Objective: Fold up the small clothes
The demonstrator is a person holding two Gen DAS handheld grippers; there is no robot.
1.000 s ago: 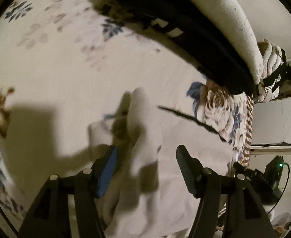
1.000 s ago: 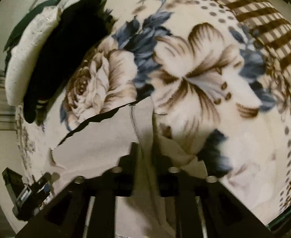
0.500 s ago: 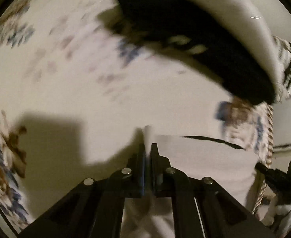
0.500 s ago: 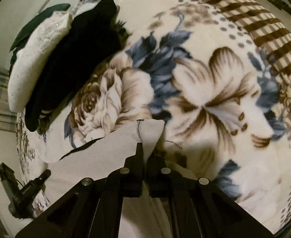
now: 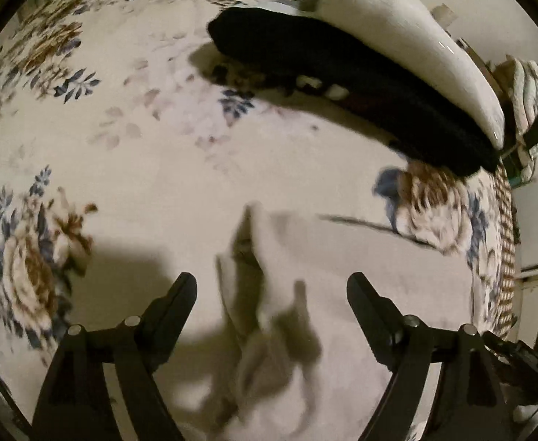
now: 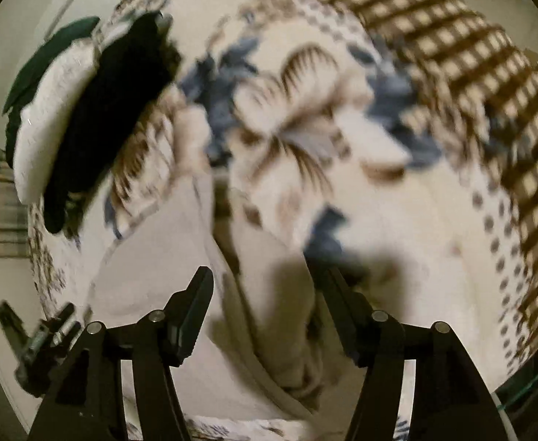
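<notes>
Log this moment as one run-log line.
left gripper: jaws open | right gripper: jaws open | small white cloth garment: lying rumpled, ungripped, on floral fleece blanket

Both wrist views look down close over the floral blanket (image 5: 129,169), sharing the black garment (image 6: 111,110).

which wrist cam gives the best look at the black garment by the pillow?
Left wrist. The black garment stretches across the upper frame fairly sharp, lying on the floral blanket against the white pillow. The right wrist view shows it smaller, at the upper left edge, motion-blurred, beside the same pillow.
</notes>
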